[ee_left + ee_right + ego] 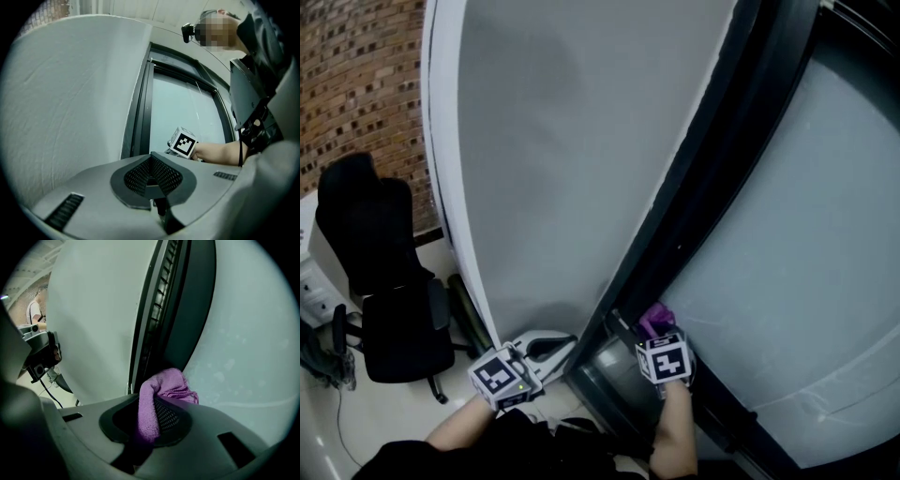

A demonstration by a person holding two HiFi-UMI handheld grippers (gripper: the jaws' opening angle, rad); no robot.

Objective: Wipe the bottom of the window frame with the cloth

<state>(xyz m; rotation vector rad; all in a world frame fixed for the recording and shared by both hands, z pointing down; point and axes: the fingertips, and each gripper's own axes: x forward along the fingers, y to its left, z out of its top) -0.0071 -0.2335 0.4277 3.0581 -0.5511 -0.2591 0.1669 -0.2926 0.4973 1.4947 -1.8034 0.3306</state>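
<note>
Head view, my left gripper (551,347): low by the bottom edge of the grey wall (581,141), just left of the window frame (712,159), its marker cube towards me.
Head view, my right gripper (649,330): at the bottom of the window frame, by the edge of the glass pane (825,234).
Head view, cloth (656,318): a purple bunch poking out beyond my right marker cube, over the dark frame where it meets the pane.
Head view, surroundings: a black office chair (384,281) on the floor to the left, with a brick wall (356,75) behind it.
Left gripper view, jaws: clenched, the ribbed pads meeting with nothing between them, pointing at the frame's dark upright.
Left gripper view, beyond: my right forearm and marker cube reach in front of the pane.
Right gripper view, jaws: grasping the cloth; a fold runs down between the pads and the rest bunches above them.
Right gripper view, cloth position: close against the frame's dark channel beside the pane; I cannot tell whether it actually touches.
</note>
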